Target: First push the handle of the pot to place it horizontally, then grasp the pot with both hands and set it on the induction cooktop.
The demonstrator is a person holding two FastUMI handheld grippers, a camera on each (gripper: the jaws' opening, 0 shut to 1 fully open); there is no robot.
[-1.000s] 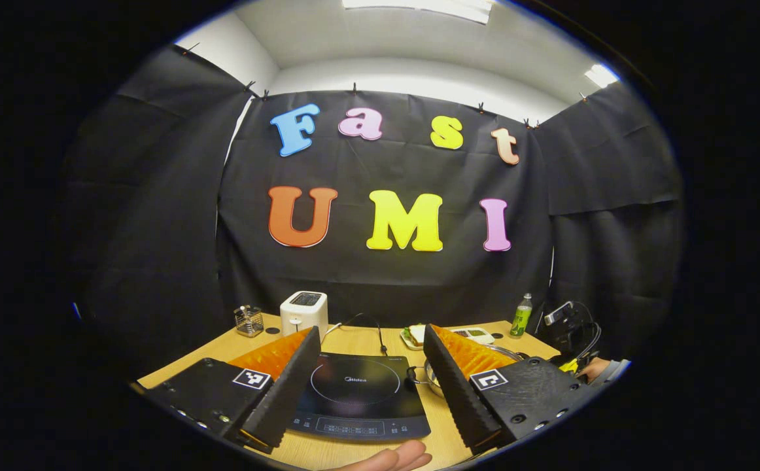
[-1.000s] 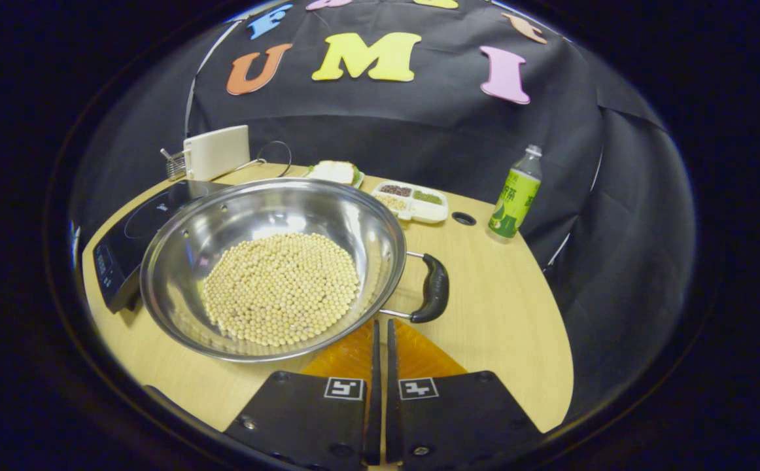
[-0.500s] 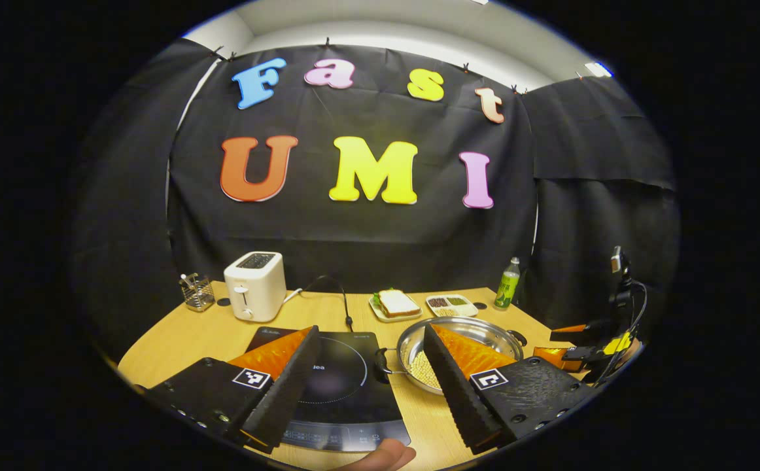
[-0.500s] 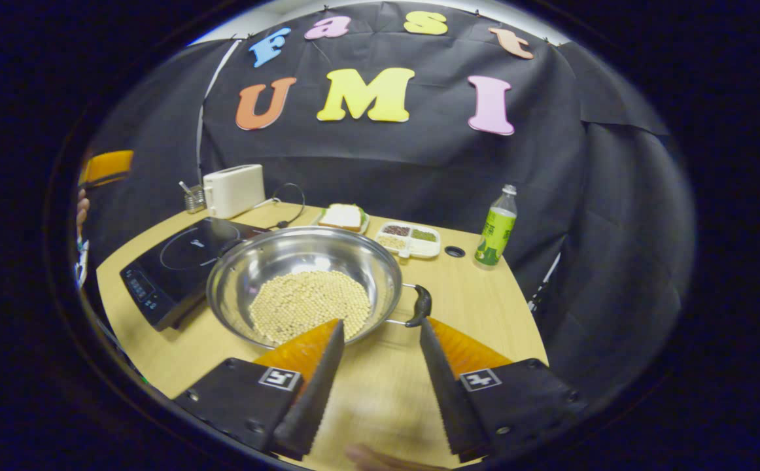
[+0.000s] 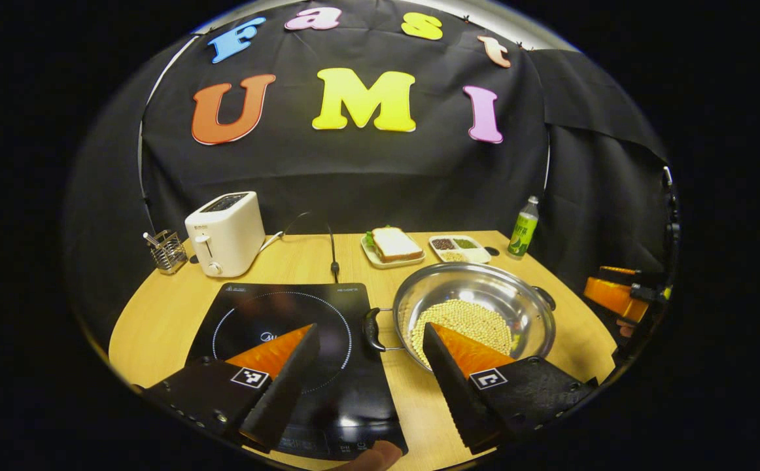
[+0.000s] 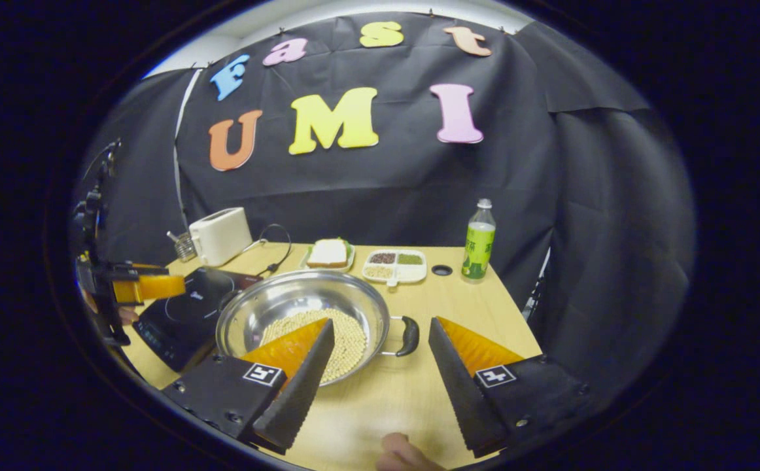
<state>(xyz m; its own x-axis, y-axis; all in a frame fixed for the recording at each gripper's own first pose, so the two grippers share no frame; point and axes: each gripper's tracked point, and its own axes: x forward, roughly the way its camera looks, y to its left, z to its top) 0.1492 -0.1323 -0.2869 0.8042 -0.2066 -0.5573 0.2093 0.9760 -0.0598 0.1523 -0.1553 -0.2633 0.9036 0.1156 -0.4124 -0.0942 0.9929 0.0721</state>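
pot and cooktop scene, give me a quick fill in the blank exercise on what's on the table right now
1. The pot holds a layer of pale ____.
2. The pot sits on the wooden table, just beside the ____.
3. Both fingers of the left hand-held gripper stand ____, gripping nothing.
4. The green bottle stands ____ near the table's far edge.

Missing words: beans; induction cooktop; open; upright

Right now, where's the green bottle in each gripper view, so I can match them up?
Left gripper view: the green bottle stands far right at the table's back edge, right of the divided tray.
Right gripper view: the green bottle stands right of centre, again just right of the divided tray.
Shared landmark: the divided tray.
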